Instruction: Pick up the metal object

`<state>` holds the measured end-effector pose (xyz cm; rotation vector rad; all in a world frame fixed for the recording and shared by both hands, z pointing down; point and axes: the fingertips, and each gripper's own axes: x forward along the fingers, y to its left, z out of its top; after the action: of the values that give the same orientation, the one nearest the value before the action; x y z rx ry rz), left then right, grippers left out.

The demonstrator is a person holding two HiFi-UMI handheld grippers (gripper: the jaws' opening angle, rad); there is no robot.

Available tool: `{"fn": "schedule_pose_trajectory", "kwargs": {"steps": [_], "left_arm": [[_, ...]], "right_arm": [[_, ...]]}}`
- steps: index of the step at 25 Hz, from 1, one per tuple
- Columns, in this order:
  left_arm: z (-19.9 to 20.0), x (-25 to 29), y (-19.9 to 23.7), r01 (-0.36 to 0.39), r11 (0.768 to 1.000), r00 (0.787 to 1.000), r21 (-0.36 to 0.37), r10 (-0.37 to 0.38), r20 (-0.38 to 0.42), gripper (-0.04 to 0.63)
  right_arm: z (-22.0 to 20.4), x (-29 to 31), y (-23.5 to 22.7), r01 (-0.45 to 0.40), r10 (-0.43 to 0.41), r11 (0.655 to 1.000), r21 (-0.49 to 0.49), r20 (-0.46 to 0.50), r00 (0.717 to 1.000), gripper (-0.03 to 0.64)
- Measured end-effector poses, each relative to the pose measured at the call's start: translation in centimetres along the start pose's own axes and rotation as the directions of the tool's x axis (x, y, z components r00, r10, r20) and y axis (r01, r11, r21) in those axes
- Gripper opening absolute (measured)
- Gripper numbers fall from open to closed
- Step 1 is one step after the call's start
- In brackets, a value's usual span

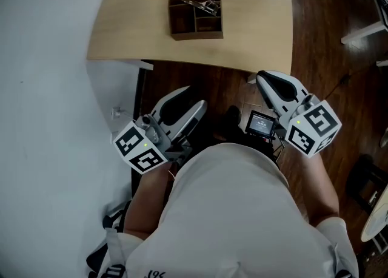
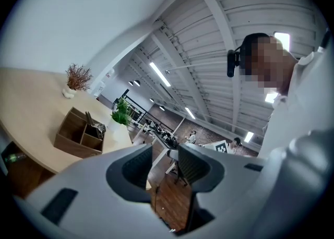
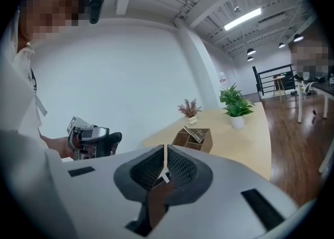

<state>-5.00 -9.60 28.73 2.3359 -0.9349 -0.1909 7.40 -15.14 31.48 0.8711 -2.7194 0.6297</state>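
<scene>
The metal object [image 1: 205,6] lies in a back compartment of a brown wooden organizer box [image 1: 195,16] on the light wood table [image 1: 254,34]. Both grippers hang near my body, well short of the table's near edge. My left gripper [image 1: 189,103] is open with nothing between its jaws. My right gripper [image 1: 264,77] is shut and holds nothing. The left gripper view has the box [image 2: 77,138] and the metal object [image 2: 97,128] far off beyond the left gripper [image 2: 164,160]. In the right gripper view the box [image 3: 192,139] and the metal object [image 3: 194,134] lie beyond the right gripper [image 3: 165,166].
A dried plant [image 3: 189,109] and a green potted plant [image 3: 237,109] stand on the table behind the box. A small device with a screen [image 1: 260,124] sits at my waist. Dark wood floor [image 1: 321,40] lies to the right, a white wall [image 1: 42,88] to the left.
</scene>
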Motion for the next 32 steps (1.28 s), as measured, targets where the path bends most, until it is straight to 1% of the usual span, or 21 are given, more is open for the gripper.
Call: {"fn": "schedule_pose_trajectory", "kwargs": {"steps": [5,11,16,25,28,32], "left_arm": [[0.9,0.4,-0.2,0.014,1.000,1.000,0.004,-0.014,-0.007,0.147],[2.7,-0.4,1.7,0.060,0.998,0.998,0.003,-0.060,-0.035,0.147],[3.8,-1.4,3.6,0.115,0.993,0.992,0.002,-0.115,-0.061,0.147],[5.7,-2.9,6.8,0.187,0.982,0.978,0.004,-0.185,-0.100,0.147],[5.9,-3.0,7.3,0.190,0.982,0.977,0.001,-0.189,-0.094,0.147],[6.5,-2.4,8.5,0.152,0.988,0.986,0.002,-0.152,-0.072,0.147]], "right_arm": [[0.9,0.2,0.0,0.008,-0.008,1.000,-0.015,0.003,1.000,0.003],[1.5,1.9,0.6,0.065,-0.065,0.998,0.007,0.008,0.998,0.003],[2.0,3.5,1.2,0.141,-0.142,0.990,0.016,0.021,0.990,0.003],[2.6,6.6,3.1,0.232,-0.232,0.972,-0.030,0.012,0.973,0.003],[2.7,7.2,3.1,0.240,-0.240,0.969,-0.053,0.005,0.971,0.003],[3.7,8.2,2.4,0.239,-0.241,0.964,-0.119,0.001,0.971,0.005]]}}
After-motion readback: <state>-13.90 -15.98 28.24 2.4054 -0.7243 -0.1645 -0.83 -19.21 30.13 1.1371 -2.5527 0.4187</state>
